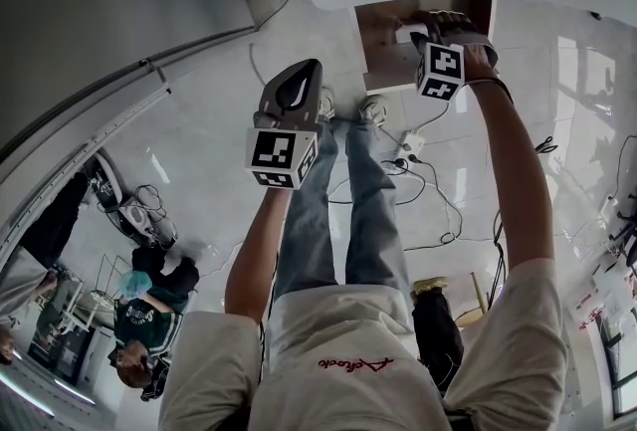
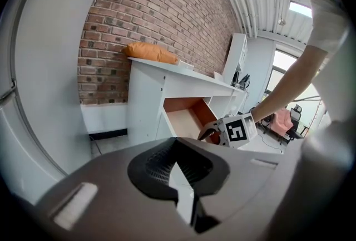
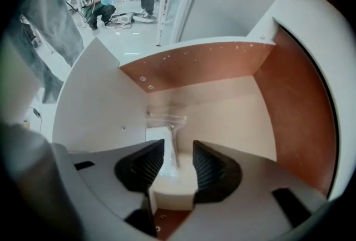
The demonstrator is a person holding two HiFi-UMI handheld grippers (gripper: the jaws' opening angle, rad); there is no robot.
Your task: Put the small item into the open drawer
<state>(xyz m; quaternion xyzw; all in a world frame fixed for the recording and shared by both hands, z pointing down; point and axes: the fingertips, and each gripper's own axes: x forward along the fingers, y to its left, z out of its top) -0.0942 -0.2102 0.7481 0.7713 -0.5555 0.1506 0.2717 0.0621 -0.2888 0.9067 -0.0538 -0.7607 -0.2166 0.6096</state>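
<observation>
You are holding the right claw (image 3: 178, 148) steeply downward inside the open drawer (image 3: 206, 67), and its jaws are standing wide apart. The small item (image 3: 173, 181), a white piece in a clear bag, is lying on the drawer floor right under that claw, in the gap between the jaws. The pads are not clamping it.

A brown wall is running across ahead of the claw, and another brown wall is curving along its right side. A white panel is closing off the left. Bare drawer floor is lying open ahead of the item and to its right. A brown board with screws is sitting just below the jaws.

Your left claw (image 2: 177, 142) is hanging out over the floor, well apart from the drawer. Its jaws are meeting tip to tip with nothing between them. Ahead of it a white desk (image 2: 146, 95) is standing against a brick wall (image 2: 150, 17), with an orange cushion (image 2: 151, 53) on top.

Cables (image 1: 438, 195) and a power strip (image 1: 410, 142) are lying on the floor just below the drawer, near your feet. Another person (image 1: 149, 310) is sitting far behind both claws.
</observation>
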